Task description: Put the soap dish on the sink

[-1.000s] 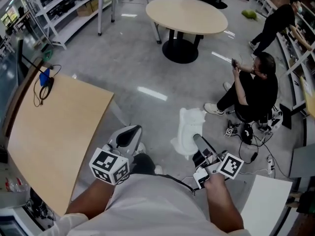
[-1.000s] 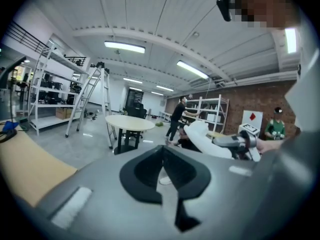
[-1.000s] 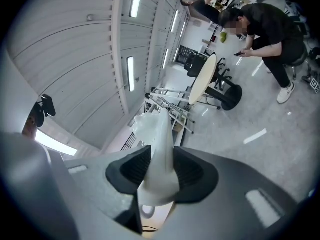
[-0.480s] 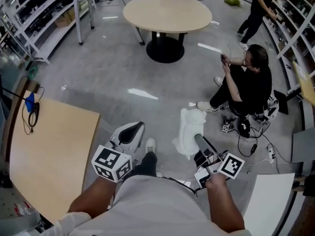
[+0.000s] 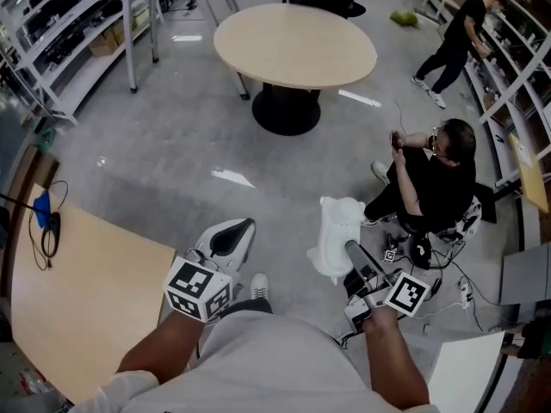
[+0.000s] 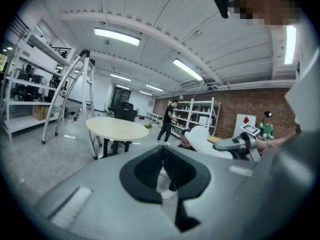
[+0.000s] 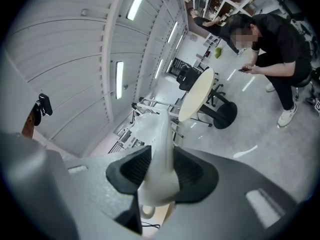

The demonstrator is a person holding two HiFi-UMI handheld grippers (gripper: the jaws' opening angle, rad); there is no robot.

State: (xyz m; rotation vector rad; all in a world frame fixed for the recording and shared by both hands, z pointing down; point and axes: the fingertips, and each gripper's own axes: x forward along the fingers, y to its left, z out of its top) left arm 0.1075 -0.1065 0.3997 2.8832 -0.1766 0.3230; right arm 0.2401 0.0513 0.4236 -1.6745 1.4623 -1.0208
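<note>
The white soap dish (image 5: 336,231) hangs over the grey floor, standing on edge between the jaws of my right gripper (image 5: 349,252). In the right gripper view both black pads press on the soap dish (image 7: 159,149), so the right gripper (image 7: 161,160) is shut on it. My left gripper (image 5: 231,233) is held out level to the left of it. Its jaws meet at the tips with only a thin slit between them, and the left gripper (image 6: 161,156) holds nothing. No sink shows in any view.
A round beige table (image 5: 293,46) stands ahead. A wooden tabletop (image 5: 77,308) lies at the left. A seated person in black (image 5: 435,179) is at the right, beside floor cables (image 5: 430,265). Another person (image 5: 452,37) stands by the far right shelves. Shelving (image 5: 60,24) lines the left.
Both grippers have travelled forward across the floor with the soap dish still held. The wooden tabletop has slid back and left in view, and the seated person is nearer.
</note>
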